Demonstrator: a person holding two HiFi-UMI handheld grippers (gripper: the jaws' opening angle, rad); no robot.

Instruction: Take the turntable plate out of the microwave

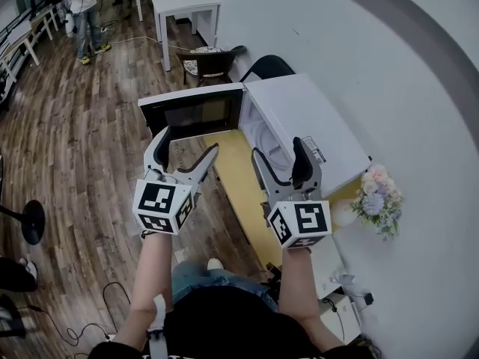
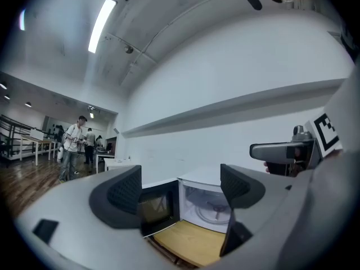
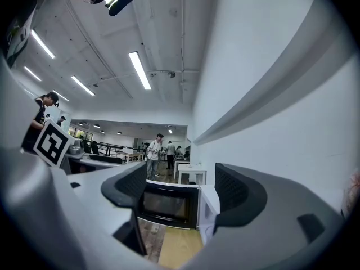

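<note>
A white microwave point(image 1: 299, 114) stands on a wooden table top point(image 1: 243, 193) with its dark door point(image 1: 193, 111) swung open to the left. In the left gripper view the cavity shows the round glass turntable plate point(image 2: 211, 211) lying flat inside. Both grippers hover in front of the opening, apart from it. My left gripper point(image 1: 188, 142) is open and holds nothing; it faces the door and cavity point(image 2: 180, 189). My right gripper point(image 1: 278, 149) is open too and holds nothing; its view takes in the door point(image 3: 166, 206).
A bunch of pastel flowers point(image 1: 378, 197) sits to the right of the microwave by the wall. Behind the microwave are a dark chair point(image 1: 209, 62) and a white table point(image 1: 183, 6). A person point(image 1: 84, 10) stands far back on the wooden floor.
</note>
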